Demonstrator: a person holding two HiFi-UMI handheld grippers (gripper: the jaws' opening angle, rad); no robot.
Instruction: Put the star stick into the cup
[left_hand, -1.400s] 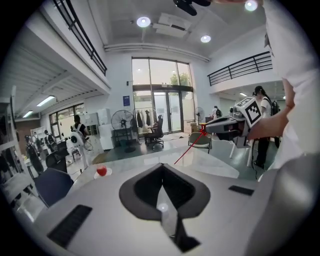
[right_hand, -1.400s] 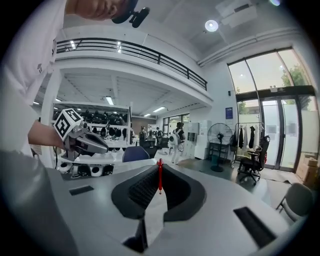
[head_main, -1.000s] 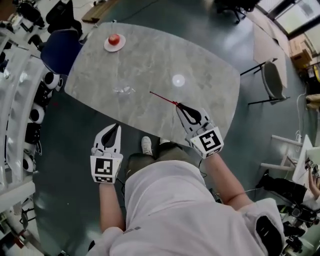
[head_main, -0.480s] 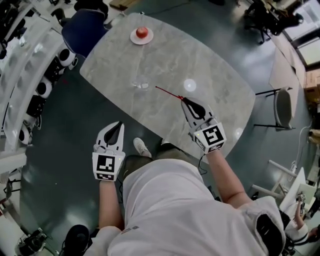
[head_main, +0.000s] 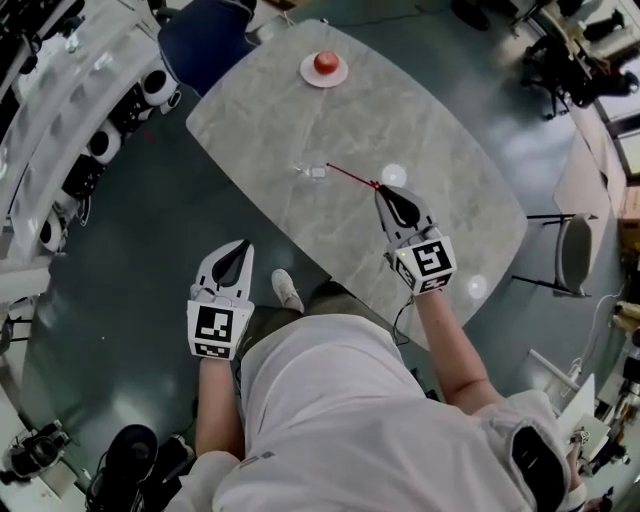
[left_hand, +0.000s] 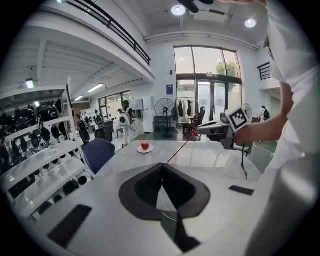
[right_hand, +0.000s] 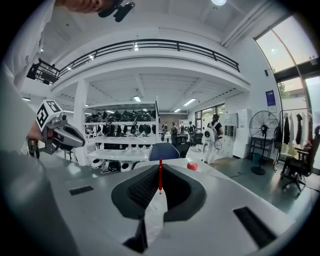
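Nearer now, the far tip of the star stick (head_main: 350, 176) sits just right of the cup (head_main: 312, 170), clamped by the right gripper (head_main: 382, 191). The jaws of the left gripper (head_main: 240, 246) meet on nothing. The marker cubes (head_main: 429, 262) bear square codes.

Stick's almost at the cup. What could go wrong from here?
1. The star stick comes in at a slant; its tip could knock the clear cup over, and the left tongs hang off the table, not steadying it.
2. The right tongs pinch only the stick's end, so it may pivot.
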